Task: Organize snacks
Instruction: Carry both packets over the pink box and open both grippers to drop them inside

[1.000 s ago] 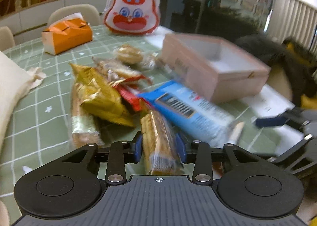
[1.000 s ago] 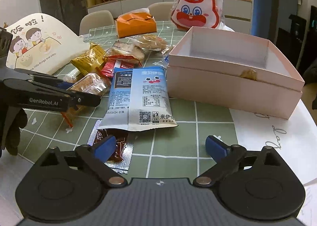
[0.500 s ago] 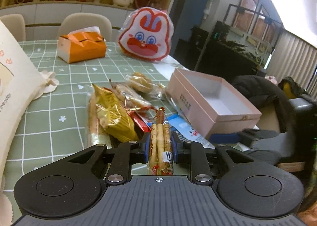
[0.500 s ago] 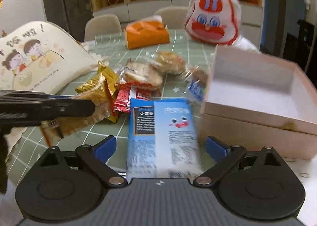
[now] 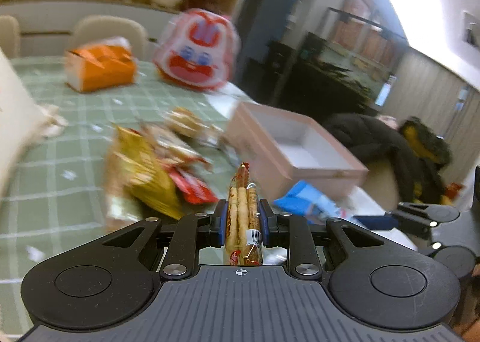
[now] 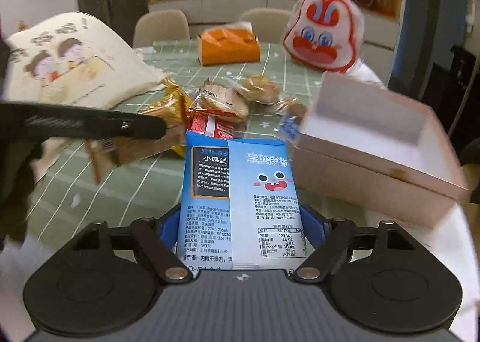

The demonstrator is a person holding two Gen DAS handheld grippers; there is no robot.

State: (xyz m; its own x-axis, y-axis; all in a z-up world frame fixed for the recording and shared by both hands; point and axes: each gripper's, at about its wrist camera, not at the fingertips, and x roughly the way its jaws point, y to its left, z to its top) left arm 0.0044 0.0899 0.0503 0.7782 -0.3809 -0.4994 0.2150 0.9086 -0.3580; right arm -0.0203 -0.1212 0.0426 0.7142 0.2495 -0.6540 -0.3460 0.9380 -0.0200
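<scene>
My left gripper [image 5: 242, 219] is shut on a clear packet of biscuit sticks [image 5: 243, 216] and holds it above the table, left of the open pink box [image 5: 295, 144]. My right gripper [image 6: 240, 228] is shut on a blue snack packet [image 6: 240, 192], lifted off the table in front of the pink box [image 6: 378, 150]. The blue packet also shows in the left wrist view [image 5: 309, 201]. A heap of snacks lies on the green checked cloth: a gold packet [image 6: 171, 105], a red packet [image 6: 210, 126] and wrapped pastries [image 6: 258, 88].
An orange tissue box [image 6: 229, 46] and a red-and-white rabbit bag [image 6: 325, 31] stand at the far side. A cream cartoon tote bag [image 6: 69, 57] lies at the left. Chairs stand behind the table. A dark coat [image 5: 387, 144] lies right of the box.
My right gripper closed on the blue packet and lifted it toward the box. My left gripper raised the biscuit-stick packet off the table and turned it on edge.
</scene>
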